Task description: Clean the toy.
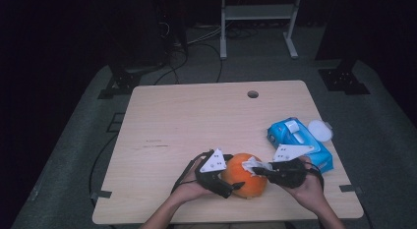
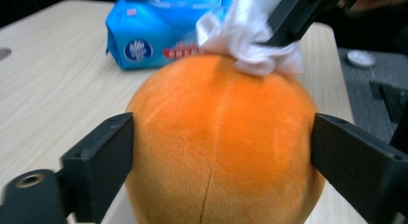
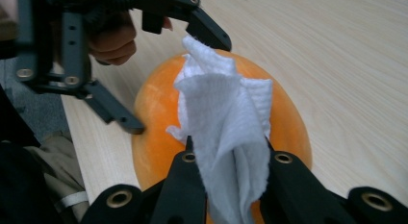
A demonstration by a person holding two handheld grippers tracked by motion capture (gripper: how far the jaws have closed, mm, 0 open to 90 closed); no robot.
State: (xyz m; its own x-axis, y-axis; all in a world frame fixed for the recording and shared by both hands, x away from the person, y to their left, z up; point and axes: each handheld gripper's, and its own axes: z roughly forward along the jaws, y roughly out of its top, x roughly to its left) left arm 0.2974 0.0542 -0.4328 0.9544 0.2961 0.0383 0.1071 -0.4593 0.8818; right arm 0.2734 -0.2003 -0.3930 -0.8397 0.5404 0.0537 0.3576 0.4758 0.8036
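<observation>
An orange plush ball (image 1: 243,176) sits on the wooden table (image 1: 196,116) near its front edge. My left gripper (image 1: 233,173) comes in from the left with a jaw on each side of the ball (image 2: 221,142). Both jaws lie against its fabric with no gap showing. My right gripper (image 1: 260,171) reaches in from the right, shut on a crumpled white wipe (image 3: 226,118). The wipe (image 2: 255,41) rests on top of the ball (image 3: 154,108), and the left gripper (image 3: 180,84) shows beyond it.
A blue pack of wet wipes (image 1: 295,135) lies just right of the ball, close behind my right hand. A round white lid (image 1: 319,129) sits by its far corner. A cable hole (image 1: 253,94) marks the table's far edge. A metal stand is beyond the table.
</observation>
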